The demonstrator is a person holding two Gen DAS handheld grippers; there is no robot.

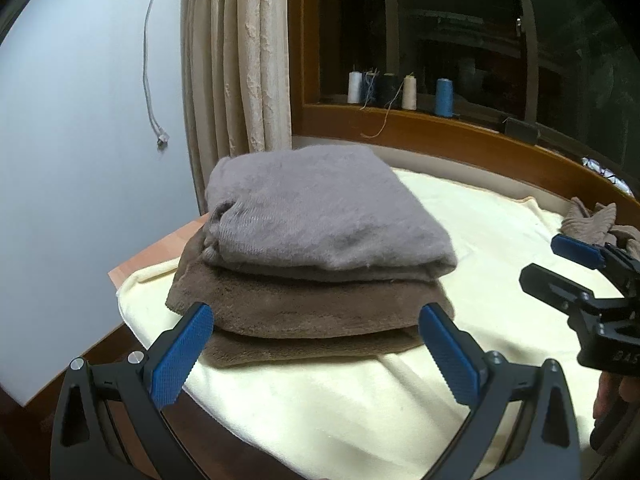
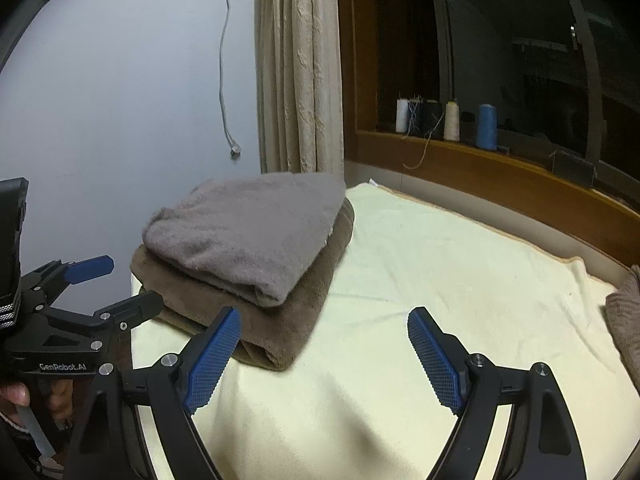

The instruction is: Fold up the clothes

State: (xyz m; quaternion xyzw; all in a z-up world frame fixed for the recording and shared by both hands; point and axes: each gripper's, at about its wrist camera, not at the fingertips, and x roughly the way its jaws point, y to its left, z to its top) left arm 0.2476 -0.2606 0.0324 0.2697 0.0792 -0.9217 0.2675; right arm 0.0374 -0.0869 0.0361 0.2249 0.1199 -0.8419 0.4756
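Resting folded, the grey garment [image 1: 320,212] lies on a folded brown towel [image 1: 304,316] at the far left of a cream blanket [image 2: 440,264]

Behind: beige curtain [image 1: 240,52], thread spools [image 1: 400,88] on a wooden sill. "GenRobot.AI" marks the left gripper [image 1: 316,348], spread just short of the stack; the right gripper [image 2: 324,352] is spread over bare blanket

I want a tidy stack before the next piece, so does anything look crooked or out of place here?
Mostly tidy. The grey towel sits turned on the brown towel, edges not lined up. A crumpled brown garment lies unfolded at the far right of the cream blanket.
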